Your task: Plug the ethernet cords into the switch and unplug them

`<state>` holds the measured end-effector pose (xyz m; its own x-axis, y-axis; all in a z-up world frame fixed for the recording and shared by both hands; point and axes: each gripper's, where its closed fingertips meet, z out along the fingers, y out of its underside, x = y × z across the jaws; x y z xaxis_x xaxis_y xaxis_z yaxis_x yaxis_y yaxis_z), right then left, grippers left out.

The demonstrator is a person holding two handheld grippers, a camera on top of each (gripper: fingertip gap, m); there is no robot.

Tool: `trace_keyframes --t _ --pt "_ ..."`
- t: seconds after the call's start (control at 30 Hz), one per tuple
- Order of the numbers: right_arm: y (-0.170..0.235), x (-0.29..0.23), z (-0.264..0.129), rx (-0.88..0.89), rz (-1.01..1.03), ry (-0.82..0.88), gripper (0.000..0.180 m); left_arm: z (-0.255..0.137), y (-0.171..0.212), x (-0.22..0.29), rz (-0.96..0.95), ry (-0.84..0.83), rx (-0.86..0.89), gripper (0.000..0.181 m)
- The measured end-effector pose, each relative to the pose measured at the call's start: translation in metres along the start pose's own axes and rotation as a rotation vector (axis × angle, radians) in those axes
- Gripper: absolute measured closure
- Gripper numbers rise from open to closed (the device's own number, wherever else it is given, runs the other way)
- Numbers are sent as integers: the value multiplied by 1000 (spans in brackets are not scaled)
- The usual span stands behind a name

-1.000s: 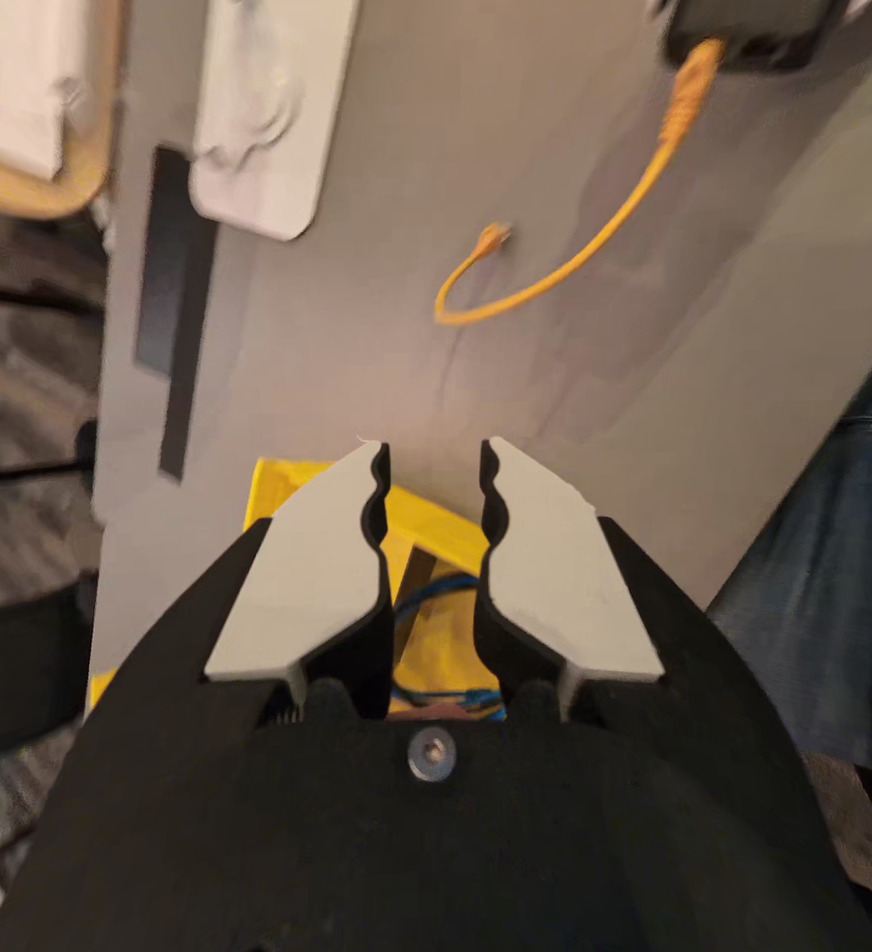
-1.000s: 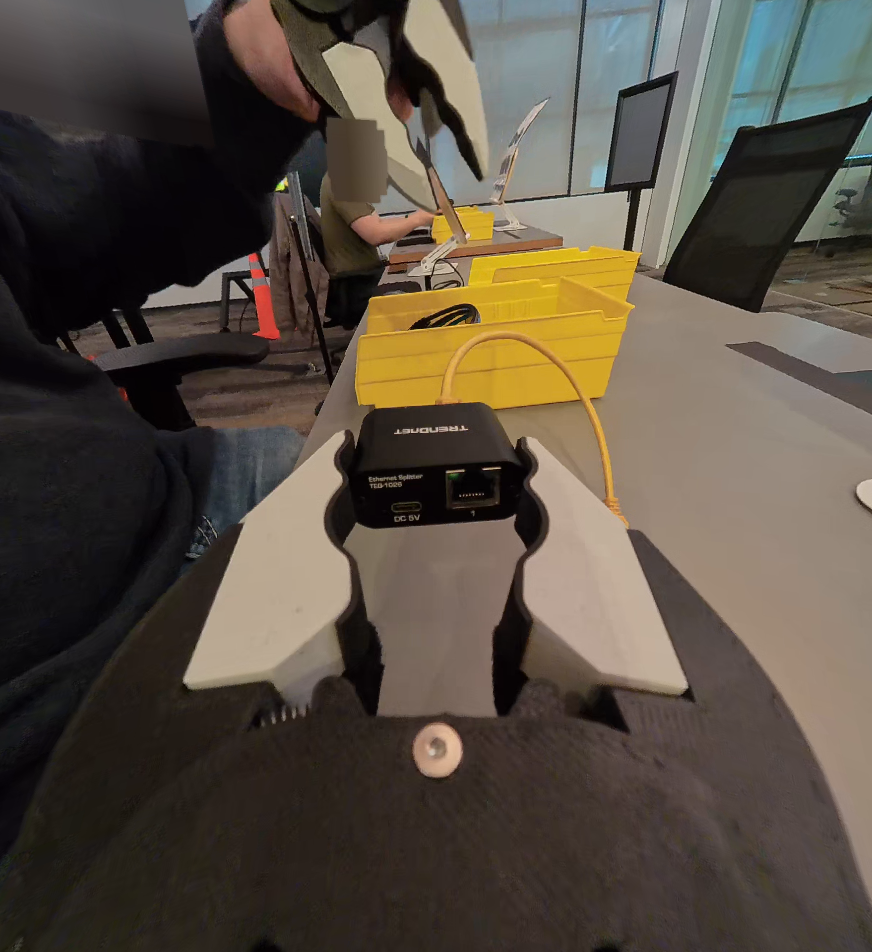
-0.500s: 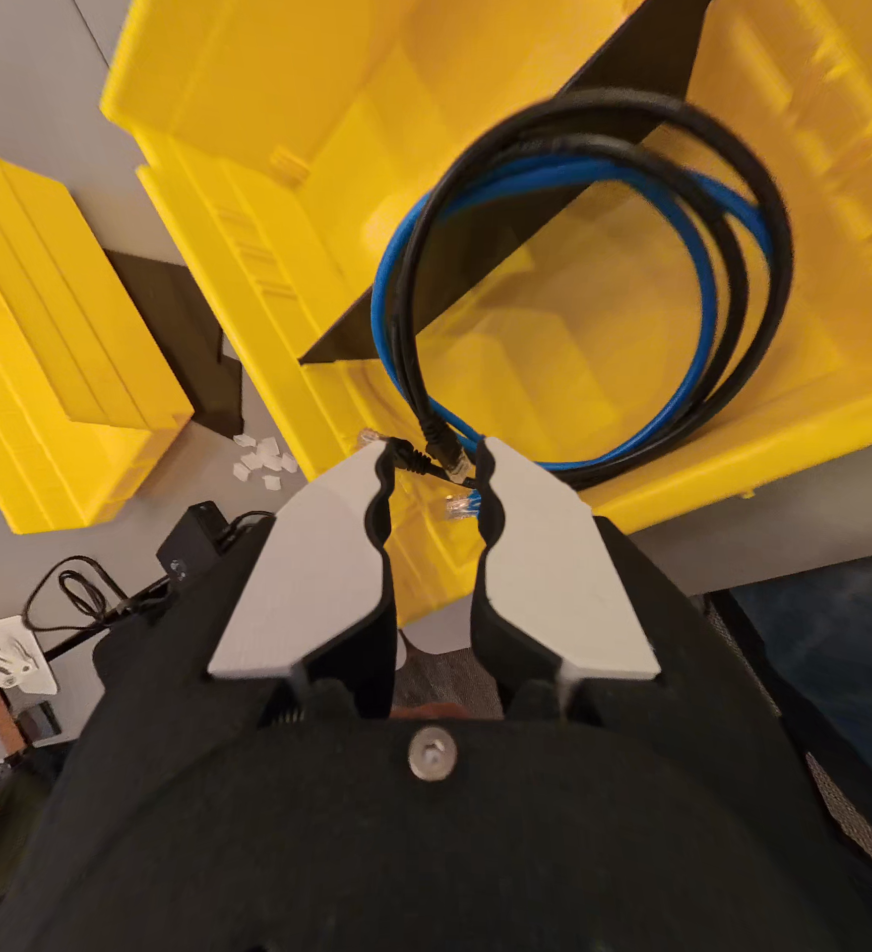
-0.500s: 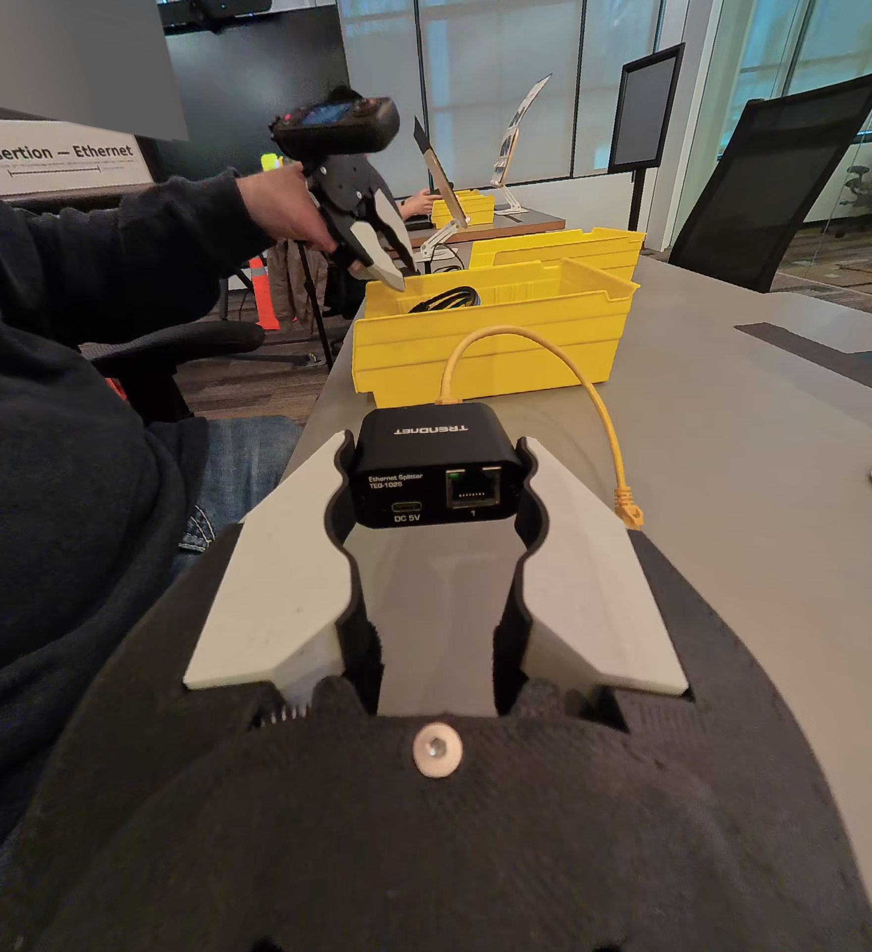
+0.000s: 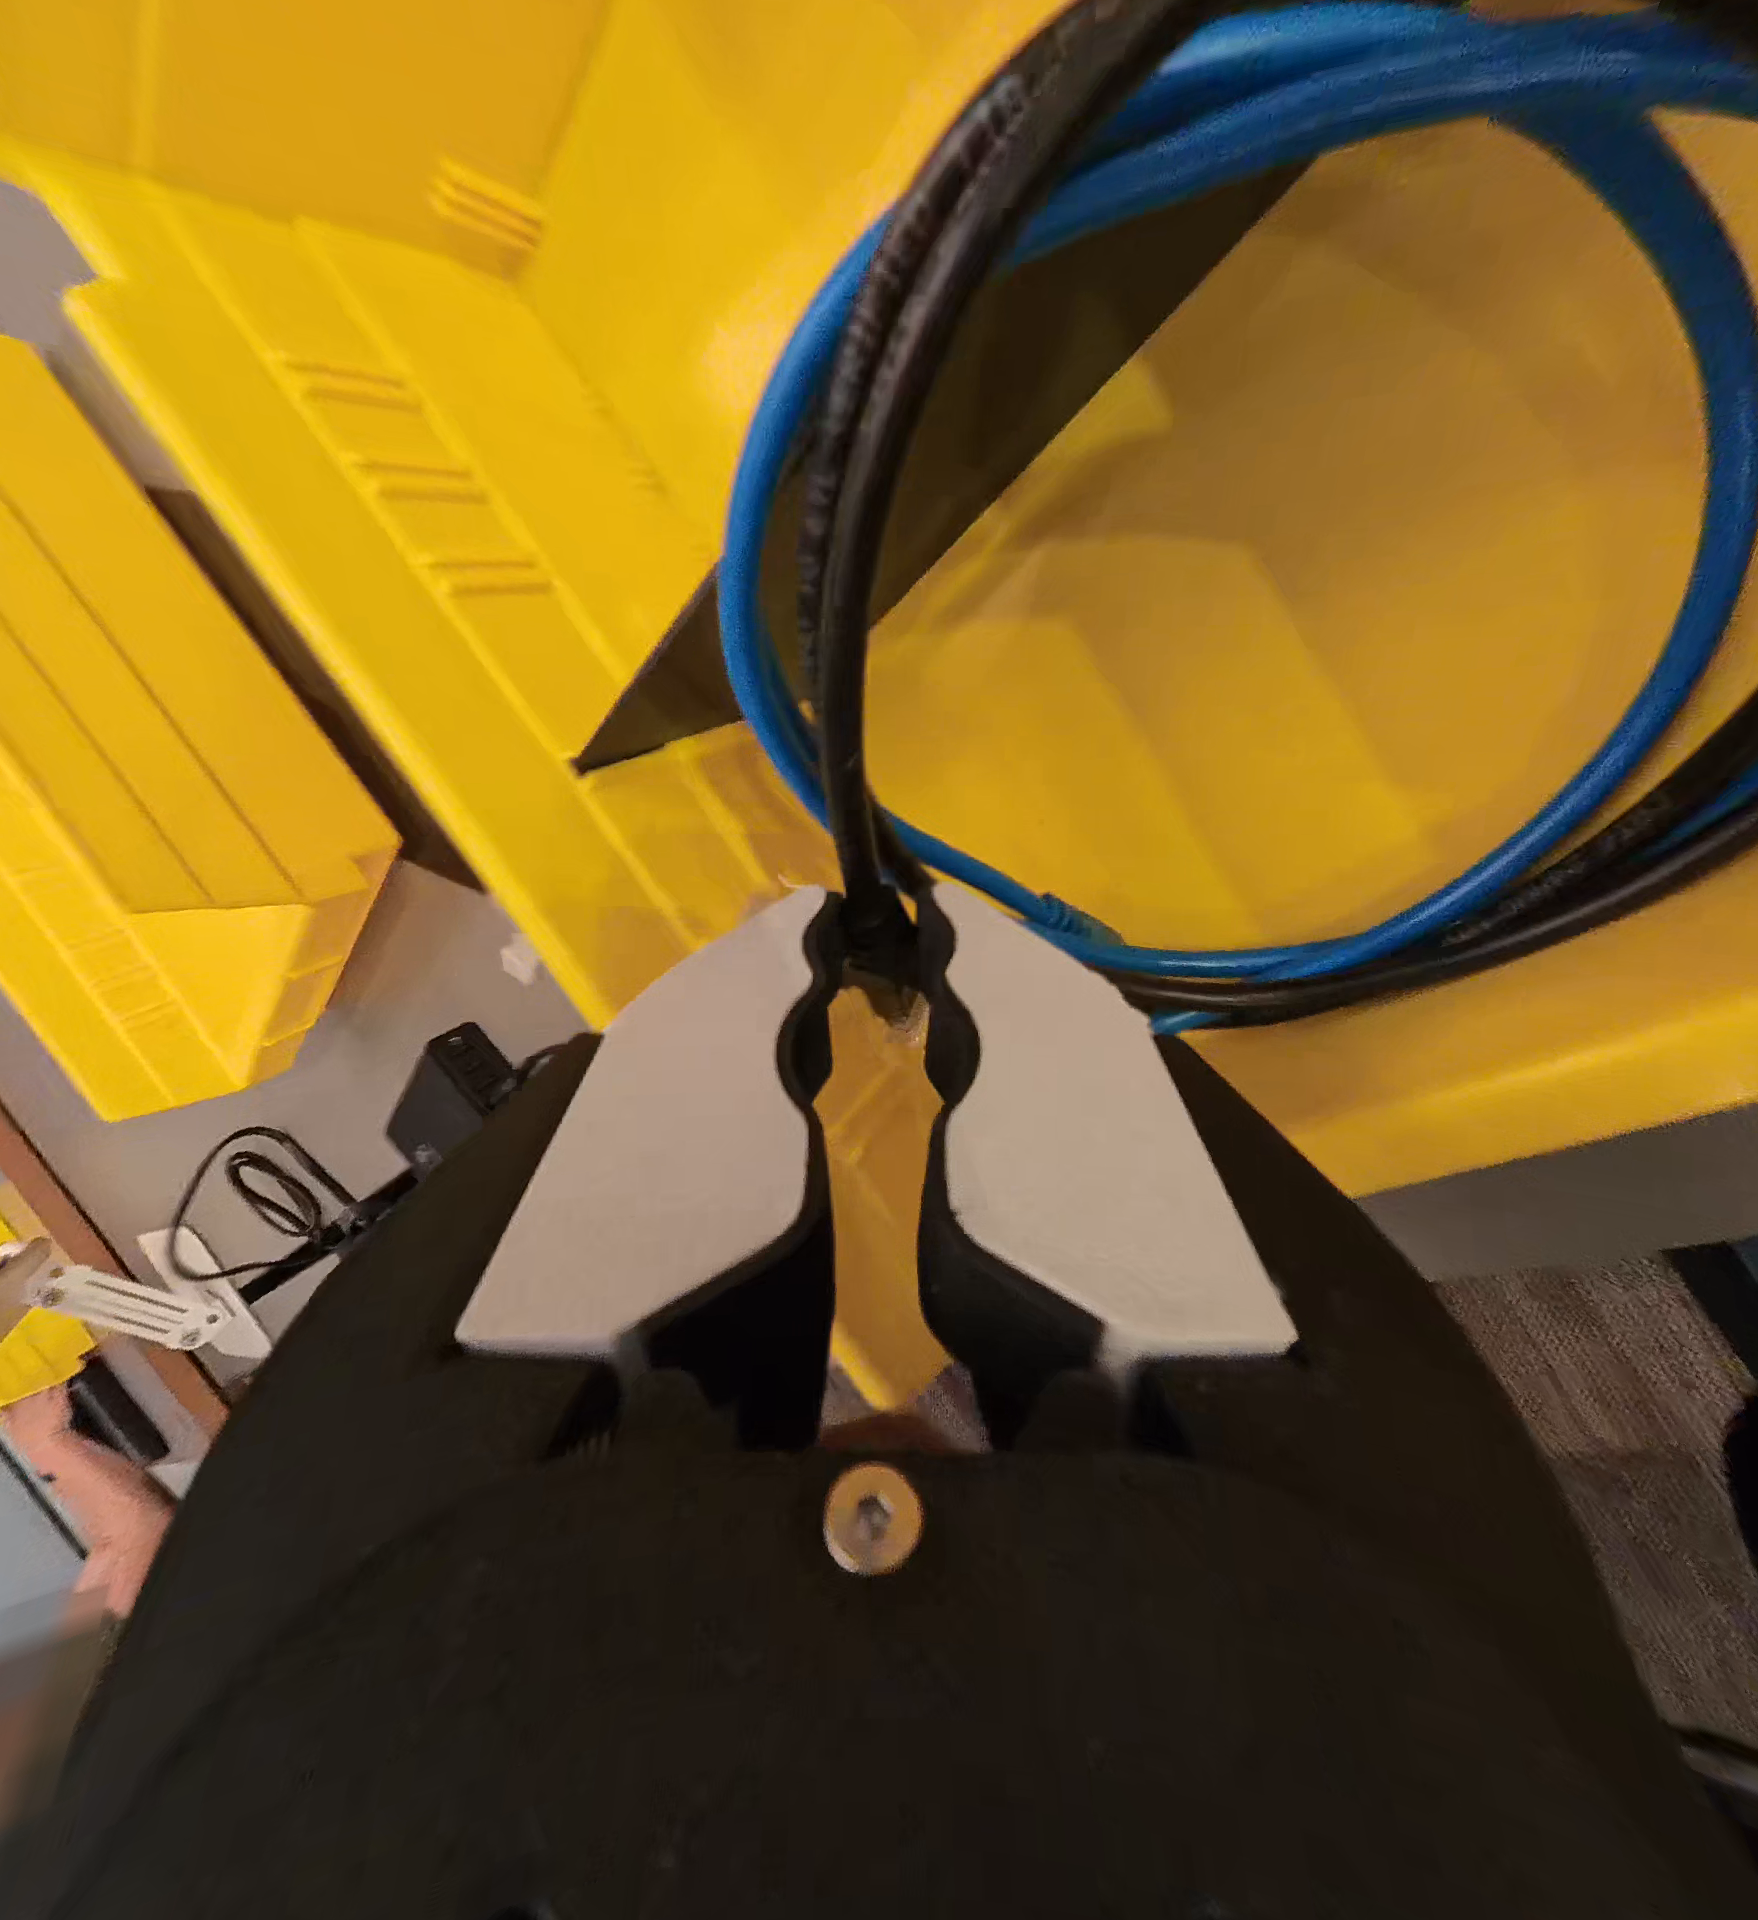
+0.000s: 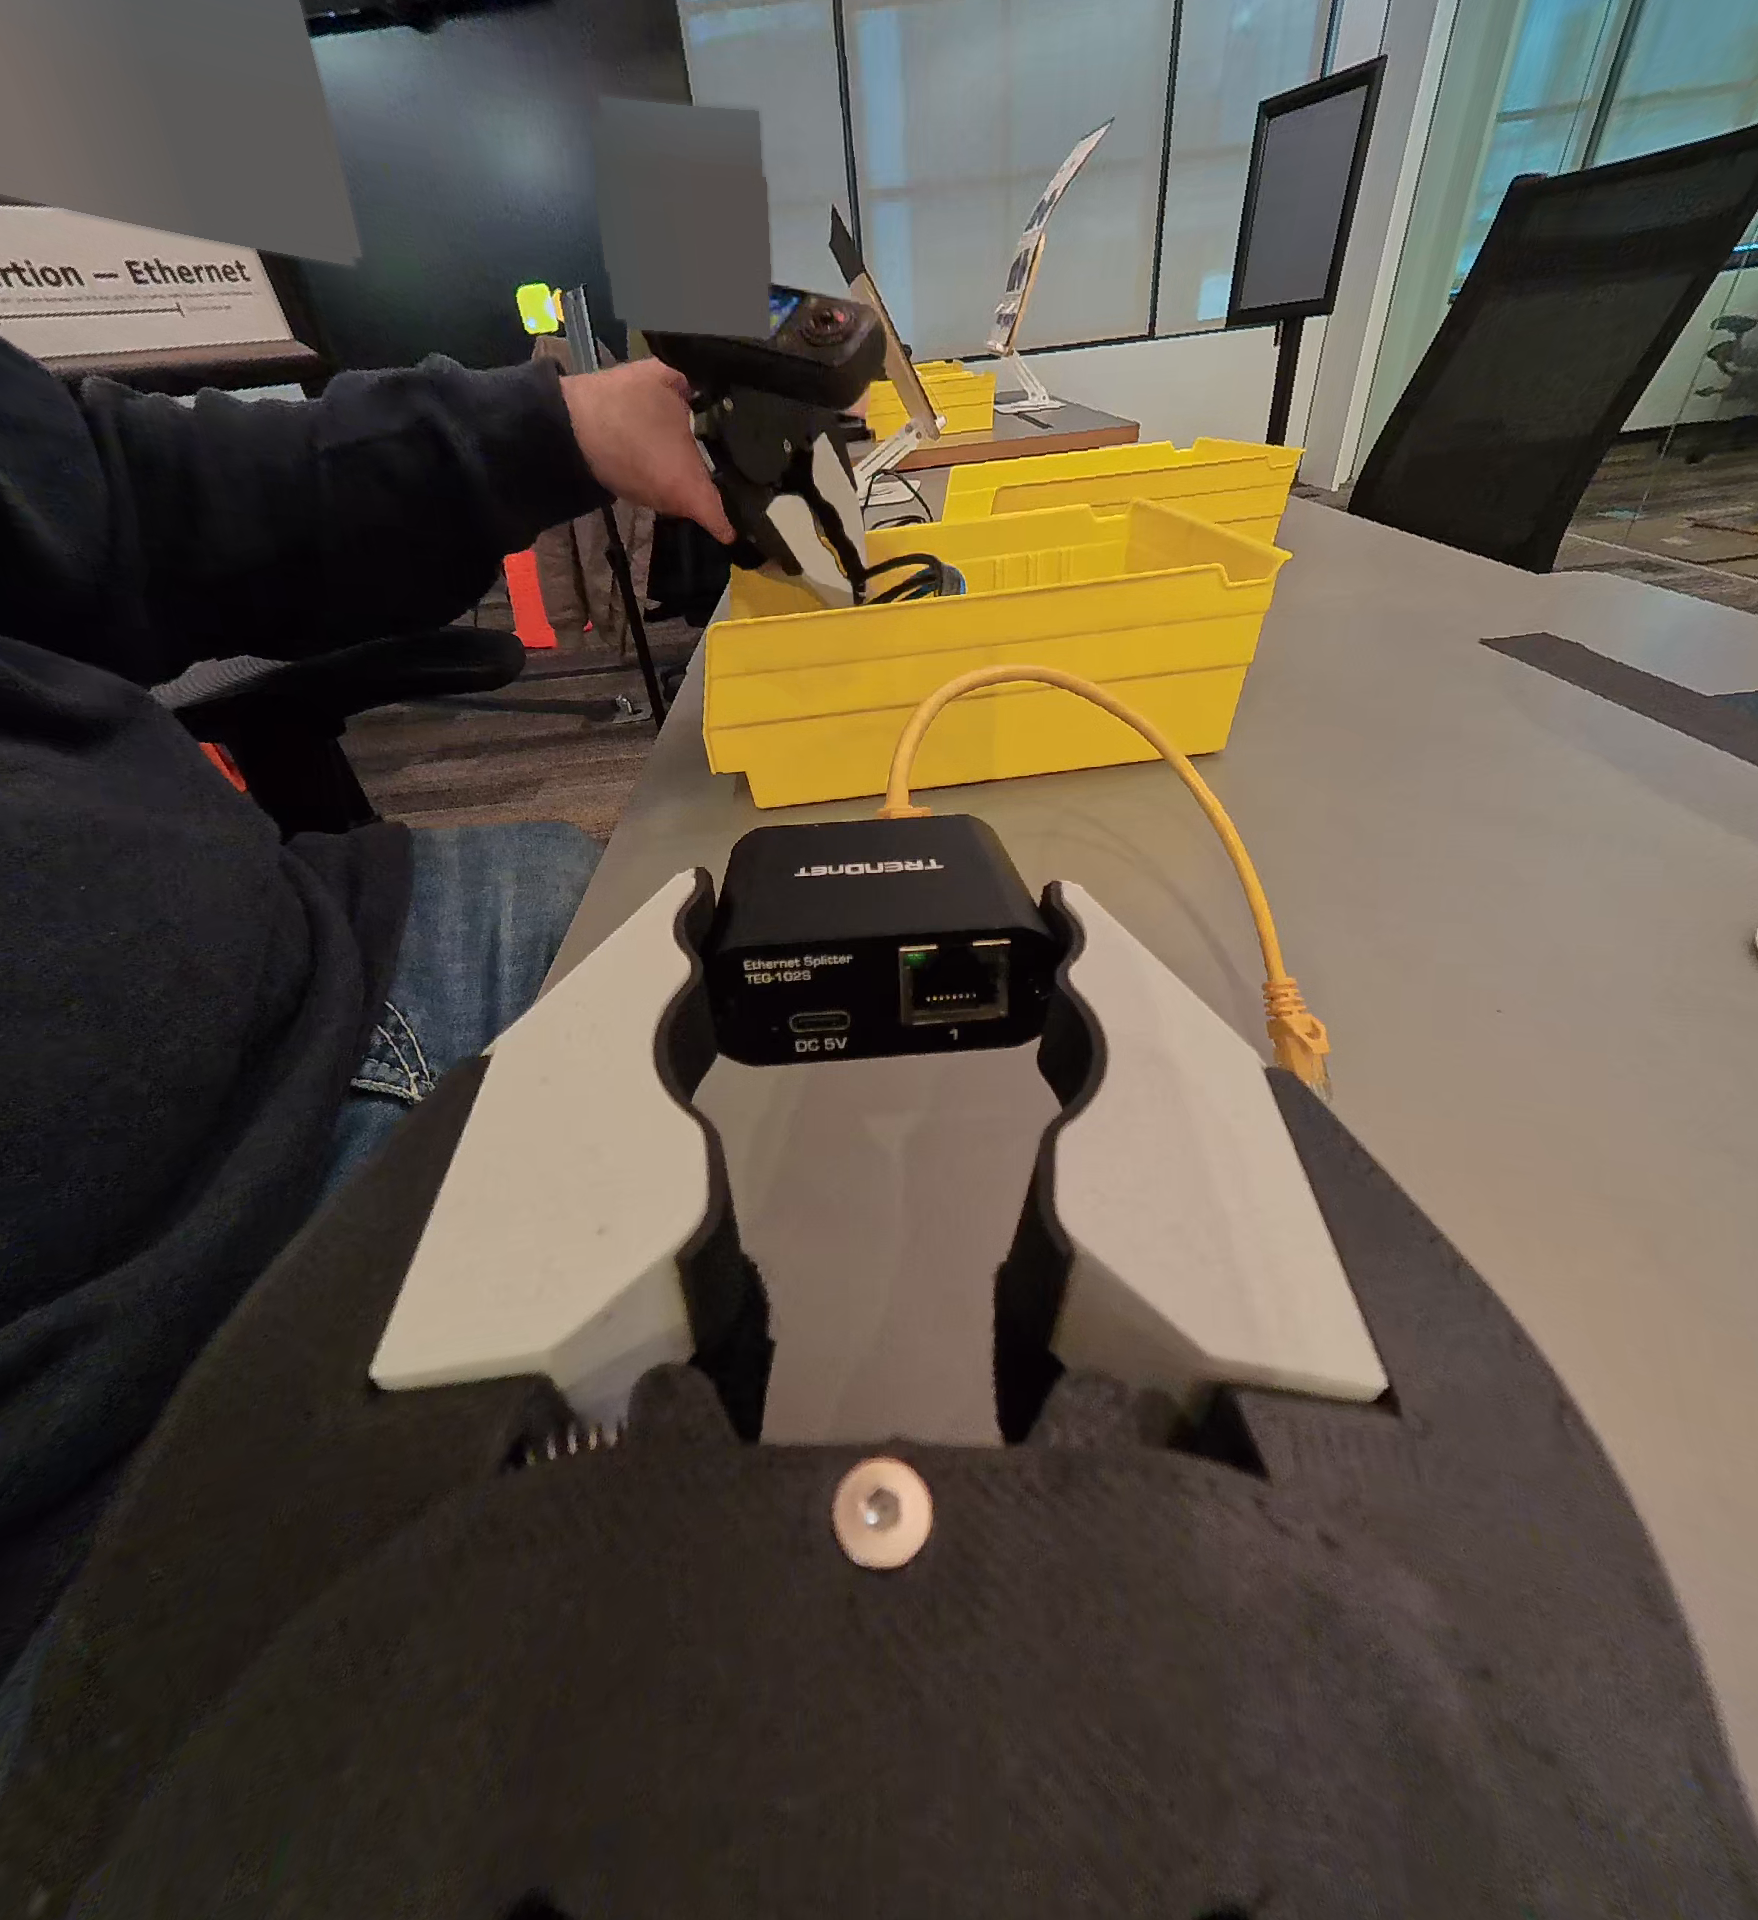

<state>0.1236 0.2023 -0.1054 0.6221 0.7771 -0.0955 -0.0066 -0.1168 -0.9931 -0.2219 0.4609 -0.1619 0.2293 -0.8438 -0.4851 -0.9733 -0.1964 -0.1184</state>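
Centrally in the right wrist view, the switch, a small black box with rounded edges, sits on the grey table, clamped between the right gripper's pale fingers. A short orange cord arcs from its far side to a loose plug at right. Beyond stands a ribbed yellow plastic bin. In the left wrist view, the left gripper pinches the black cord near its plug, seemingly; blur softens it. Coiled with it lies a glossy blue cord inside the bin. Another yellow bin sits at left.
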Motion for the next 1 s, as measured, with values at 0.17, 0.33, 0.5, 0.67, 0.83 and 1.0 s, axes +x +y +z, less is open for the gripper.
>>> trace_keyframes --t 0.17,0.33,0.5,0.67,0.83,1.0 --pt "1 -1 1 -5 -1 -4 119 -26 -8 -18 28 -113 85 170" --pt "0 0 1 1 3 -1 119 -65 -26 -36 46 -254 205 171" --pt "0 0 0 5 3 -1 119 -117 -52 -63 54 -413 333 171" --pt "-3 1 -2 15 2 3 119 -160 -68 -86 30 -506 443 171" --pt "-3 1 -3 17 0 5 119 -186 -77 -103 -52 -545 532 171" --pt "-6 5 -6 35 9 23 119 -223 -104 -93 -55 -506 718 171"
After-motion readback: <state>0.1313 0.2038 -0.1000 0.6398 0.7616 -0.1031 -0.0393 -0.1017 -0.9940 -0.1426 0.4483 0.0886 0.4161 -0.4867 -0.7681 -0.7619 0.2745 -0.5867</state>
